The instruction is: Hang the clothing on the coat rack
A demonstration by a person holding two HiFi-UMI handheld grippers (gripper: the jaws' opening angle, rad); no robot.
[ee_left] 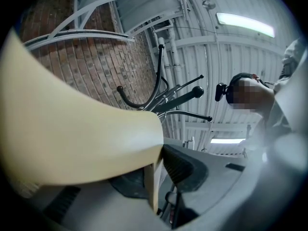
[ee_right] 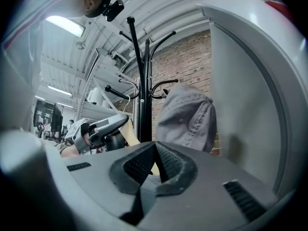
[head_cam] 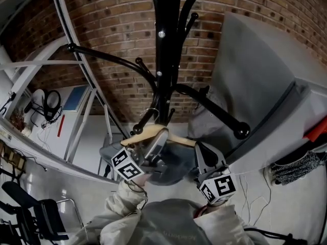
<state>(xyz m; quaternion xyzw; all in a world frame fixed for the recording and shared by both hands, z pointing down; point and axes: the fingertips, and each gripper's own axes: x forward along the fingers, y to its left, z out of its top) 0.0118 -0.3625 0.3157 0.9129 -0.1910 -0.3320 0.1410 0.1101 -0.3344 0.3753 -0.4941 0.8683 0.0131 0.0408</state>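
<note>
Snugly — hanger [ee_left: 72,129] in left tool [ee_left: 158,153]

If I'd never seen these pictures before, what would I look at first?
Probably the tall black coat rack, right in the middle in front of the brick wall, with its curved arms spreading out. Just below those arms, the left gripper grips a pale wooden hanger close to the pole. In the right gripper view, a grey shirt hangs just right of the pole.
</note>
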